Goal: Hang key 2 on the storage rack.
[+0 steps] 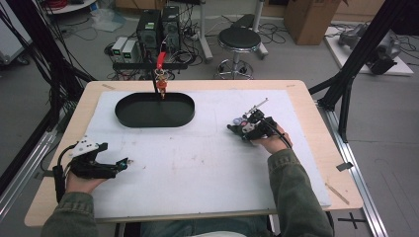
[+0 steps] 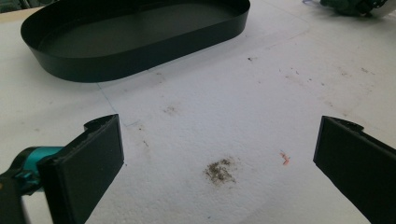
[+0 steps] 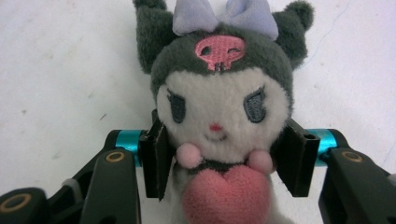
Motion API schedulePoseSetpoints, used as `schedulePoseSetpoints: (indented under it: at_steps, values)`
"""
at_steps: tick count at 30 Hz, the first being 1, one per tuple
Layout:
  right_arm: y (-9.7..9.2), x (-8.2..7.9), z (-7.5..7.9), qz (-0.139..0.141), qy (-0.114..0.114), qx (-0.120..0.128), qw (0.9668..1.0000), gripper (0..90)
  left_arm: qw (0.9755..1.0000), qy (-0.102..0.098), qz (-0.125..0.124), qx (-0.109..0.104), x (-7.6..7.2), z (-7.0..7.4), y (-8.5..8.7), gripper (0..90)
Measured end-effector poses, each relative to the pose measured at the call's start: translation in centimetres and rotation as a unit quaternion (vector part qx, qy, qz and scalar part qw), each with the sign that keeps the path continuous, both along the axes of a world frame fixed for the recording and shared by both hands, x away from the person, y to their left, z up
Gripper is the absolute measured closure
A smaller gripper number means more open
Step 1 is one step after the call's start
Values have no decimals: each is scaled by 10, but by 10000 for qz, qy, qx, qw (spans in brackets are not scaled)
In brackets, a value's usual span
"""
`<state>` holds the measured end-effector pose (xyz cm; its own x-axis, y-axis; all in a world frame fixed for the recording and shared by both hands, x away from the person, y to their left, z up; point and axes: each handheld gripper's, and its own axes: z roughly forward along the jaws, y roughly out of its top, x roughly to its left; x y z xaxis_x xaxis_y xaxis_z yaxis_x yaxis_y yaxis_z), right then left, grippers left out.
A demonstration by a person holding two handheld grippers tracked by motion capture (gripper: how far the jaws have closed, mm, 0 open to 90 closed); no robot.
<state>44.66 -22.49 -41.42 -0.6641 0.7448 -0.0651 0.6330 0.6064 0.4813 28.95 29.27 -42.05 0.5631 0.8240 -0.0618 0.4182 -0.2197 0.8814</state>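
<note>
Clamped at mid-frame in the right gripper (image 3: 224,161), both pads squeezing its sides for a likely carry, small grey-and-white plush doll with lilac bow (image 3: 219,107); spread wide and empty at lower left, left gripper (image 1: 123,162), short of the black oval tray (image 1: 123,114).

We are finding no readable words, brands or numbers anywhere; we are seeing just one sign, a pink winking skull stitched on the plush toy's (image 3: 219,116) dark hood.
</note>
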Motion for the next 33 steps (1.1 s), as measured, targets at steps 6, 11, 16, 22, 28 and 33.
schedulePoseSetpoints:
  at_steps: [6, 11, 16, 22, 28, 33]
  values:
    - [-1, -2, 3, 11, 67, 131, 9999, 466, 10000, -13, 22, -12, 0, 0, 0, 21]
    - [-2, -3, 6, 33, 32, 233, 9997, 470, 10000, -4, 11, -2, 0, 0, 0, 21]
    - [-6, -6, 11, -46, 1, 345, 9994, 470, 10000, -2, 4, 9, 0, 0, 0, 21]
    - [-11, -8, 18, -50, -65, 569, 9983, 470, 10000, 1, 5, 16, 0, 0, -1, 20]
    - [-10, -11, 22, -49, -77, 658, 9978, 470, 10000, -5, 8, 16, 0, 0, -1, 21]
    - [-8, -13, 25, -13, -95, 687, 9976, 470, 10000, -9, 6, 17, 0, 0, -1, 20]
